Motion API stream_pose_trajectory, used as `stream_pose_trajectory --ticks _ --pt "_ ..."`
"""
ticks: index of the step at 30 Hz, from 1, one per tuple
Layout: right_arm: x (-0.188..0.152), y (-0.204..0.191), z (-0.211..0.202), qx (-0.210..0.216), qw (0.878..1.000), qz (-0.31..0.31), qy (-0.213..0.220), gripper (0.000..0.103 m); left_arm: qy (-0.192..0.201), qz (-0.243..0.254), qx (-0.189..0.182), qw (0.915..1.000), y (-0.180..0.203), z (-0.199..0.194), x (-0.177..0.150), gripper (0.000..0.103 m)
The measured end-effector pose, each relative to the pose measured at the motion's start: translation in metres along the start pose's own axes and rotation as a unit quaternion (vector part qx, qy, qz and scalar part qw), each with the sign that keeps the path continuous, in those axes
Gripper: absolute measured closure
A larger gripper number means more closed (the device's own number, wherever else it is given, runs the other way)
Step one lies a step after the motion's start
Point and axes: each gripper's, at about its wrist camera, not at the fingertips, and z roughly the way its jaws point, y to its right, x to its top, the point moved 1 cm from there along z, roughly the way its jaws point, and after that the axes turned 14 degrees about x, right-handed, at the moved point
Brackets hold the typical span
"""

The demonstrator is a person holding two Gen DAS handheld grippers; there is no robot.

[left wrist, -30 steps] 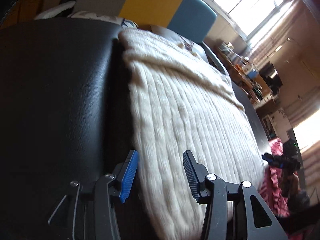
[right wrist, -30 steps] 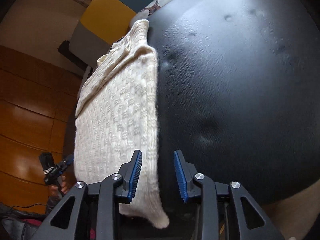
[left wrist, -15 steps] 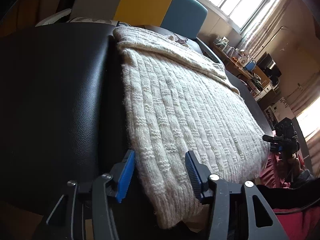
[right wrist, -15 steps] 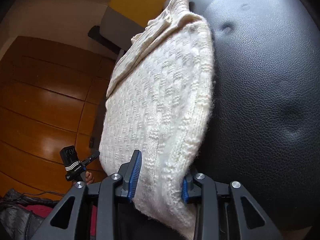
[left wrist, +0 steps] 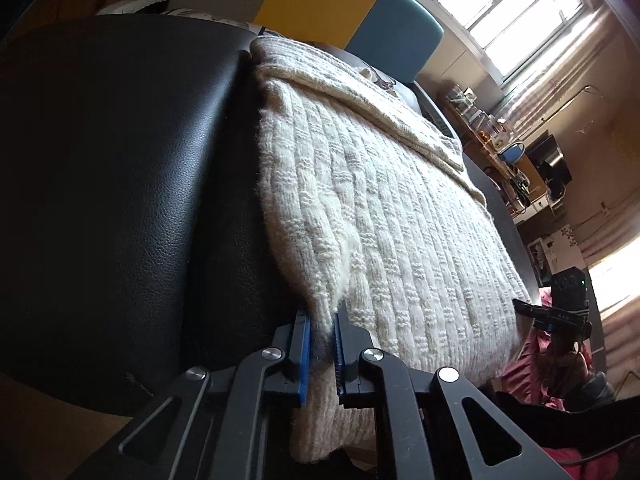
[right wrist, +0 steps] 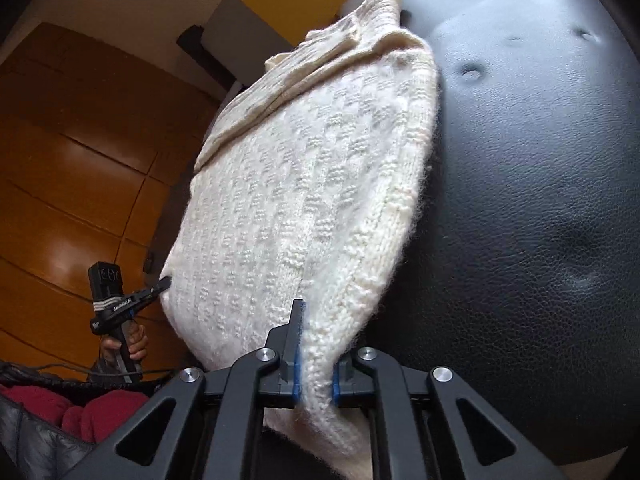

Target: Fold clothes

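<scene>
Both tools have closed since half a second ago: then their blue pads stood apart on either side of the knit, now each pinches a fold of it. Left tool (left wrist: 321, 344) is clamped on the near left corner of the cream sweater (left wrist: 392, 208), the wool bunched up into a ridge between the pads. Right tool (right wrist: 315, 354) is clamped on the near right corner of the sweater (right wrist: 304, 184), gripping its ribbed side edge, with a loose flap hanging below the pads. Sweater lies flat and lengthwise on the black leather ottoman (left wrist: 120, 184), its hem at the near edge and its collar end toward the far edge, where a sleeve is folded across the body. Bare tufted leather (right wrist: 540, 200) stretches to the right of the garment. Beyond the far edge stands a yellow and blue cushion (left wrist: 344, 4), under a bright window (left wrist: 504, 4).
</scene>
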Motion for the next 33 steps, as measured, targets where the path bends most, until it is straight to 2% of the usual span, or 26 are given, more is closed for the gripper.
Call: stream_pose_trajectory --ticks 3,6,8,9,11,12,14,16,18,20,23,27,30,33 --pt "-0.006 0.003 -0.004 0.01 1.0 -0.007 0.009 0.092 0.002 0.006 0.005 1.0 -0.002 0.0 0.002 0.092" --pt "-0.011 -0.002 -0.011 0.015 1.0 -0.024 0.014 0.081 0.016 0.038 0.016 0.999 0.008 0.001 0.003 0.091" --pt "-0.011 -0.004 -0.013 0.012 1.0 -0.02 0.008 0.08 0.018 0.045 0.014 0.9987 0.01 0.002 0.003 0.091" --pt "-0.008 -0.004 -0.013 0.015 1.0 -0.015 -0.001 0.081 0.014 0.043 0.015 0.9989 0.01 0.002 0.004 0.09" --pt "-0.005 0.004 -0.015 0.007 1.0 0.018 0.001 0.096 -0.001 0.024 0.01 0.9997 0.007 0.003 0.008 0.09" --pt "-0.006 0.003 -0.014 -0.001 1.0 0.019 0.004 0.097 -0.003 0.015 0.01 0.9998 0.005 0.003 0.009 0.092" --pt "-0.008 -0.005 -0.013 -0.023 1.0 0.011 0.006 0.096 0.0 0.028 0.018 0.9995 0.008 0.003 0.008 0.094" --pt "-0.012 -0.014 -0.014 -0.012 1.0 0.003 -0.001 0.096 -0.003 0.032 0.011 0.9994 0.009 0.0 0.006 0.095" --pt "-0.017 -0.023 -0.015 0.004 1.0 -0.007 -0.01 0.096 -0.007 0.024 -0.017 0.9996 0.006 -0.006 0.003 0.095" --pt "-0.021 -0.029 -0.018 0.03 0.999 -0.008 -0.013 0.096 -0.004 -0.001 -0.073 0.9973 -0.003 -0.017 0.0 0.095" --pt "-0.024 -0.031 -0.022 0.057 0.998 0.0 -0.022 0.096 0.014 -0.034 -0.159 0.9866 -0.016 -0.04 -0.004 0.095" --pt "-0.01 -0.033 -0.031 0.088 0.996 0.012 -0.014 0.096 0.023 -0.036 -0.203 0.9782 -0.017 -0.055 0.003 0.095" --pt "0.01 -0.039 -0.038 0.117 0.993 0.013 0.003 0.096 0.03 -0.048 -0.233 0.9709 -0.018 -0.06 0.021 0.094" --pt "0.054 -0.043 -0.032 0.144 0.989 0.013 0.038 0.096 0.052 -0.06 -0.263 0.9616 -0.015 -0.063 0.056 0.094"
